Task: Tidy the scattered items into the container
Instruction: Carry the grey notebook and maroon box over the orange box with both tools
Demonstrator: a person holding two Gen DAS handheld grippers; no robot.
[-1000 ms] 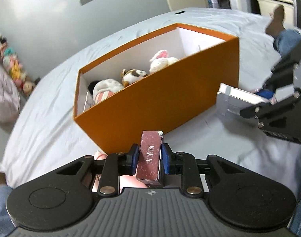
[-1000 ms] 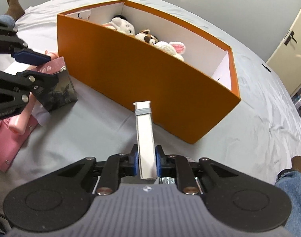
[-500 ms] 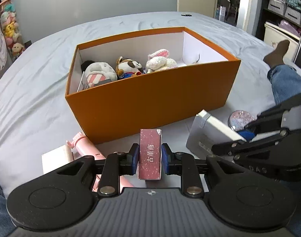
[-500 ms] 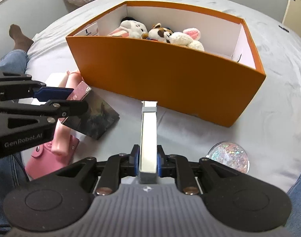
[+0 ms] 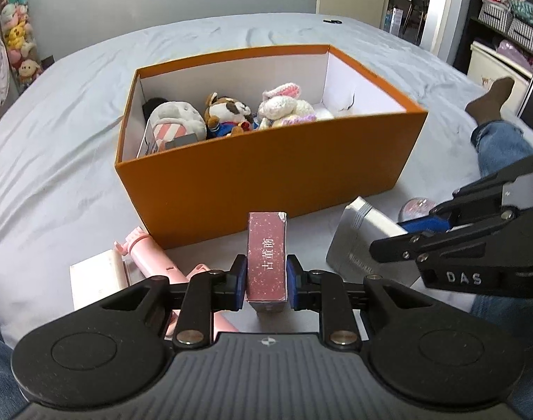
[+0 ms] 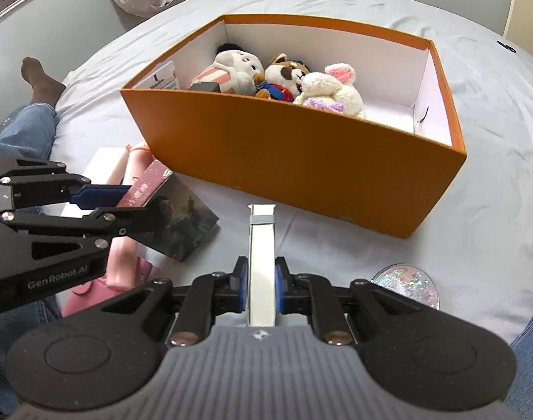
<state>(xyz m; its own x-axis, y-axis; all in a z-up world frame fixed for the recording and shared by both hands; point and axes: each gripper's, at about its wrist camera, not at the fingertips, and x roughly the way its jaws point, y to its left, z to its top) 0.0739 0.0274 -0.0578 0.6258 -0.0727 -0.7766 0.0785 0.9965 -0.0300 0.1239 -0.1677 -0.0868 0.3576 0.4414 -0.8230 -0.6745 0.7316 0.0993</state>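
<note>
An orange box (image 5: 266, 182) stands open on the bed, with three plush toys (image 5: 228, 112) along its far side. My left gripper (image 5: 267, 276) is shut on a maroon-spined book (image 5: 268, 245), held upright just short of the box's near wall. In the right wrist view that book (image 6: 144, 189) shows a dark picture cover. My right gripper (image 6: 262, 283) is shut on a thin grey-white book (image 6: 262, 245), edge up, in front of the orange box (image 6: 301, 161). Seen from the left wrist, the right gripper (image 5: 417, 231) holds the grey book (image 5: 357, 241) to my right.
A pink tube-shaped toy (image 5: 151, 255) and a white flat box (image 5: 95, 276) lie under the left gripper, beside a pink purse (image 6: 91, 290). A glitter globe (image 6: 406, 280) rests at the right. A person's jeans leg and socked foot (image 5: 490, 105) lie right of the box.
Both wrist views have rolled from tilted to level, so the box now looks square-on. Each gripper has kept hold of its book.
</note>
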